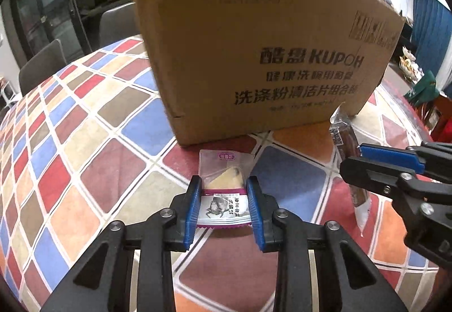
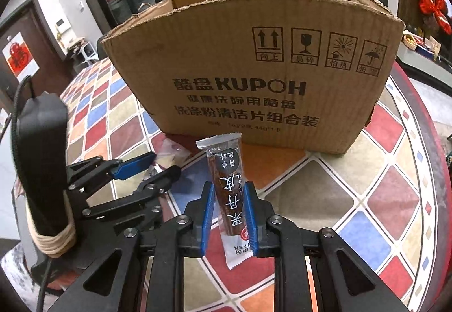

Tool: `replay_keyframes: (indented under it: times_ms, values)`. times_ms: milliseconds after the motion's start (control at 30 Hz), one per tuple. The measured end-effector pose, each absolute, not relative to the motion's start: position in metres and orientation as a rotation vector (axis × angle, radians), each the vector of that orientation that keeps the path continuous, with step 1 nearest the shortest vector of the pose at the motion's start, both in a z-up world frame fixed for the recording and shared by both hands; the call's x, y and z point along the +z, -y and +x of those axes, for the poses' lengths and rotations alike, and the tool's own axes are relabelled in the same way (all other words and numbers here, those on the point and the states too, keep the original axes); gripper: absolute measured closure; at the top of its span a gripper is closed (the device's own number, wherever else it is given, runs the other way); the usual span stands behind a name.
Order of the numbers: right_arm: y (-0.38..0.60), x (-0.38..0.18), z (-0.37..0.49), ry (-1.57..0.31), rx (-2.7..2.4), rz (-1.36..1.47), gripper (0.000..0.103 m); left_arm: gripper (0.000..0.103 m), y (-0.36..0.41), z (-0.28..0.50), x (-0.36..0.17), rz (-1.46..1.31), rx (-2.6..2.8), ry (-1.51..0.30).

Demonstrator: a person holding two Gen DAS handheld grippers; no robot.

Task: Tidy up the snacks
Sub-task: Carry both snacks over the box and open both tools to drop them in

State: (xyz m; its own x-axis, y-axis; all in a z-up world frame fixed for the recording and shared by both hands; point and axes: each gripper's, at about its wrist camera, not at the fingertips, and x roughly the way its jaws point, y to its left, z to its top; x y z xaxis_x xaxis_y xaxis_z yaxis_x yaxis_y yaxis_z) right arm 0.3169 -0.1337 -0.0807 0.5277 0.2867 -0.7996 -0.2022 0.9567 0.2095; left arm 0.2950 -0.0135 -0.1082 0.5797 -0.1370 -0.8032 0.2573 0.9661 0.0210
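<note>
We are counting one cardboard box, open at the top and printed KUPOH. We are seeing two snack packets in total: one clear-and-purple pastry packet and one long brown fruit-leather stick. We are logging two grippers, the left gripper and the right gripper, each with two blue pads. We are also noting one checkered tablecloth, two chairs behind the table, and one red bow.
</note>
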Motion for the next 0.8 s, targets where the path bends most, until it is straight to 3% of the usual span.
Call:
replay_keyframes:
  times_ms: [500, 800]
  values:
    - [0.160, -0.045, 0.282, -0.865, 0.307, 0.142, 0.081, 0.071, 0.008, 0.233, -0.048, 0.070, -0.223, -0.793]
    - [0.172, -0.006, 0.266, -0.759, 0.297, 0.150, 0.081, 0.071, 0.007, 0.234, -0.002, 0.071, -0.233, -0.678]
